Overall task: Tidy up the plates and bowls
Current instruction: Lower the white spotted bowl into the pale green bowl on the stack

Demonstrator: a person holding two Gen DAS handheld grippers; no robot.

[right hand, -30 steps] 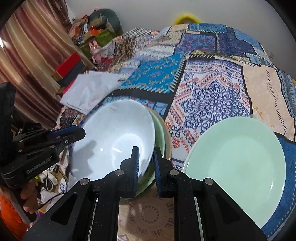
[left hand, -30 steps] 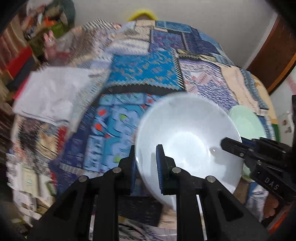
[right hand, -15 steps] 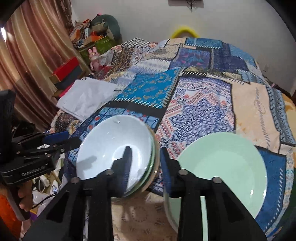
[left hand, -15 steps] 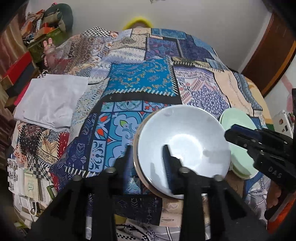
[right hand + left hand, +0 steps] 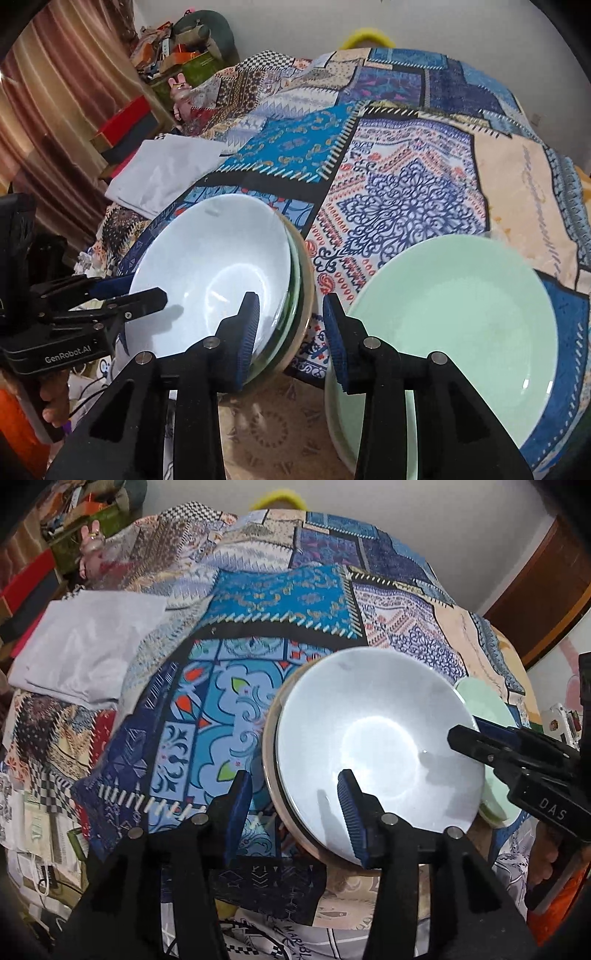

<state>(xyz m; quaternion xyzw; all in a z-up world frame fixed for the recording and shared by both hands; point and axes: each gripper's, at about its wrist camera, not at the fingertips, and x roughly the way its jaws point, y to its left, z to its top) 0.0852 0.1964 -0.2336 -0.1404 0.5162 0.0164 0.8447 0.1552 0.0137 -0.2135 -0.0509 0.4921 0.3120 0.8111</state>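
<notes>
A pale blue-white bowl [image 5: 376, 746] sits on top of a stack of bowls on the patchwork bedspread; it also shows in the right wrist view [image 5: 210, 273]. A stack of mint green plates [image 5: 454, 325] lies to its right, partly hidden in the left wrist view [image 5: 484, 709]. My left gripper [image 5: 295, 812] is open, its jaws astride the near left rim of the bowl stack. My right gripper [image 5: 290, 332] is open, astride the right rim of the stack, with one finger by the green plates.
The patchwork bedspread [image 5: 406, 177] covers the bed. A folded white cloth [image 5: 85, 642] lies at the far left. Boxes and clutter [image 5: 125, 125] stand beside the bed by a curtain. A wooden door [image 5: 535, 590] is at the right.
Both grippers were shut on the pale bowl's rim a second ago. Both have opened and let it go onto the bowl stack, and have drawn back a little.
</notes>
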